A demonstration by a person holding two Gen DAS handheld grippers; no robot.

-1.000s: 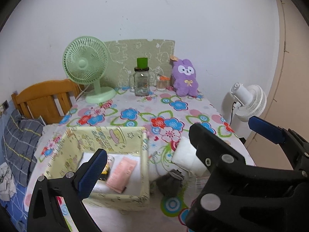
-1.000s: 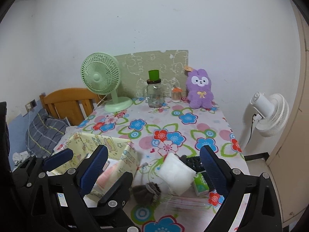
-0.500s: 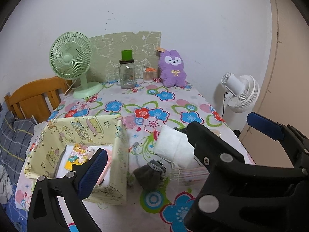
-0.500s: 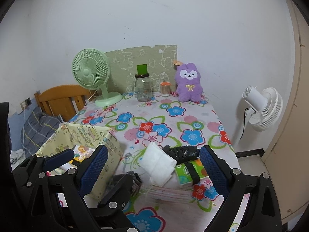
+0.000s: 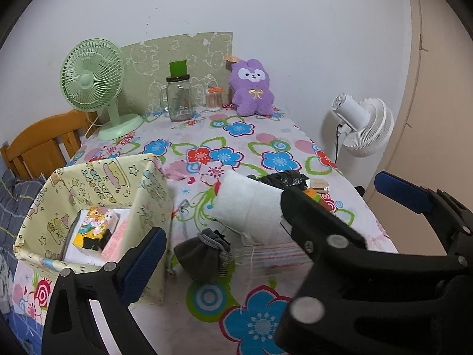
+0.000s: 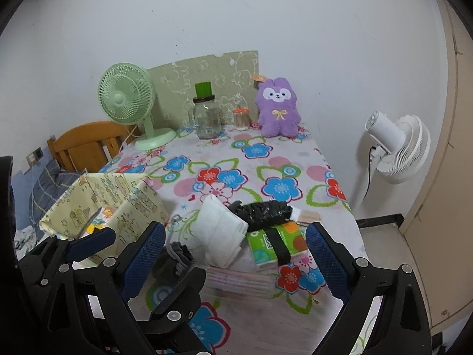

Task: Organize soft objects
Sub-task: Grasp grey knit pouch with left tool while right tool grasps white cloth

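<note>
Both claws stand wide open and hold nothing: the left claw [image 5: 266, 230] and the right claw [image 6: 233, 248] hover over the tabletop's [image 6: 207, 159] near edge. Near that edge a white pad [image 6: 218, 233] leans on a green tissue pack [image 6: 275, 242], with a black bag [image 6: 260, 210] behind them. Just left, a grey sock ball [image 5: 204, 254] lies beside the yellow fabric box [image 5: 97, 183] at the near left corner. Against the far edge sits a purple plush [image 5: 251, 88].
</note>
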